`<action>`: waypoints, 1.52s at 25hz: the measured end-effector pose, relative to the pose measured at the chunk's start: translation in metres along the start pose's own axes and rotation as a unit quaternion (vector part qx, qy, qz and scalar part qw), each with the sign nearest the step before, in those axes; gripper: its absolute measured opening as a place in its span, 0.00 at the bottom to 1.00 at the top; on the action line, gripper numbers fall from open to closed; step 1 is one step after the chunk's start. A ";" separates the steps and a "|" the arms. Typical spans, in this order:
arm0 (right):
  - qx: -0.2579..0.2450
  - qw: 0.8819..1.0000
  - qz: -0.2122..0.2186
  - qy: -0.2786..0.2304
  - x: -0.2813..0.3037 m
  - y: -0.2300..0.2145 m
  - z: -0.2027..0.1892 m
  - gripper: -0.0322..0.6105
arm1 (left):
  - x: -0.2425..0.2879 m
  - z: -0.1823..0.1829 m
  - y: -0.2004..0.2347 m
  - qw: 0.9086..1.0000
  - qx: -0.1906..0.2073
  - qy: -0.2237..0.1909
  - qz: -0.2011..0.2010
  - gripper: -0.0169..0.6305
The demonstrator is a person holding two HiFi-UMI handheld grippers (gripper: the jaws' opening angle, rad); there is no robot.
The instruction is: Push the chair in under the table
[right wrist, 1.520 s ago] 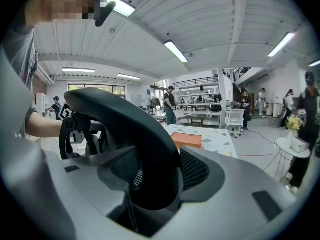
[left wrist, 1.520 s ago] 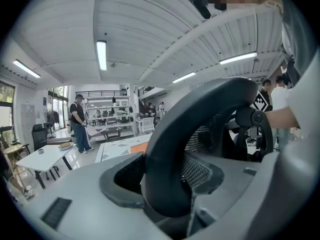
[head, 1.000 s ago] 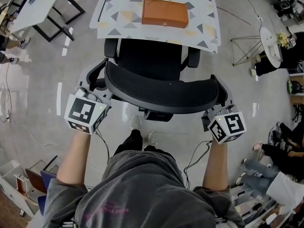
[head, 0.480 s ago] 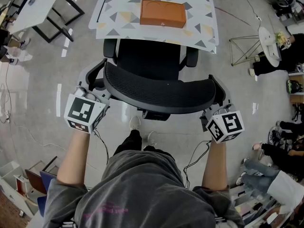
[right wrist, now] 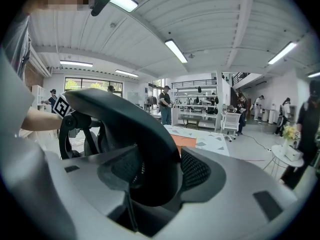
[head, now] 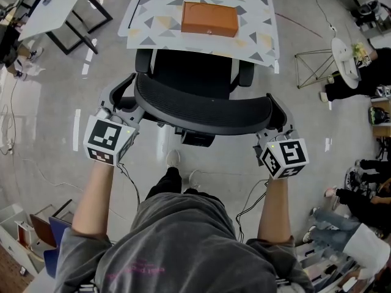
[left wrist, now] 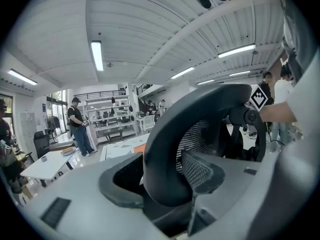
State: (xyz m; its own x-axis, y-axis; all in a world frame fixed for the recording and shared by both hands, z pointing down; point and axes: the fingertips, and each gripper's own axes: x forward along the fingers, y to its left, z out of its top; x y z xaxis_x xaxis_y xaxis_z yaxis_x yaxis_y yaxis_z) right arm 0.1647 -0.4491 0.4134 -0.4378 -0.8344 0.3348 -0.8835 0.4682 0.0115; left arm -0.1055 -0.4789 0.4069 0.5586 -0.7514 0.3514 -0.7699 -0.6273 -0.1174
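- left gripper (head: 121, 113) and right gripper (head: 274, 130): each pair of jaws is clamped round one end of the backrest rim (head: 201, 119), which sits deep between them;
- chair (head: 186, 78): probably fairly heavy but rolls readily; the frame is stiff and the mesh yielding, so the rim ends suit an even push;
- bench (head: 153, 23), with an orange box (head: 209, 19) on it: the seat front reaches its near edge.

Your grey short-sleeved shirt (head: 183, 243) has pink print (head: 135, 268); trousers (head: 173, 185) dark, shoes (head: 175, 158) white; left tongs (left wrist: 162, 176) and right tongs (right wrist: 155, 174) carry black-and-white marker cubes (head: 109, 140).
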 end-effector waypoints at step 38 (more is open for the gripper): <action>0.047 0.993 0.066 -0.082 -0.152 0.027 -0.001 0.41 | -0.121 0.026 -0.140 0.997 0.009 -0.026 0.071 0.38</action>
State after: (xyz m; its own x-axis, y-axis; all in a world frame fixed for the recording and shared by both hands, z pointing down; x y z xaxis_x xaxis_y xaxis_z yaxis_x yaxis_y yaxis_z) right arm 0.2071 -0.3091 0.3634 -0.5648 -0.8078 0.1687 -0.8252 0.5534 -0.1128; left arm -0.0575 -0.3054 0.3563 0.4595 -0.8423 0.2816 -0.8374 -0.5165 -0.1787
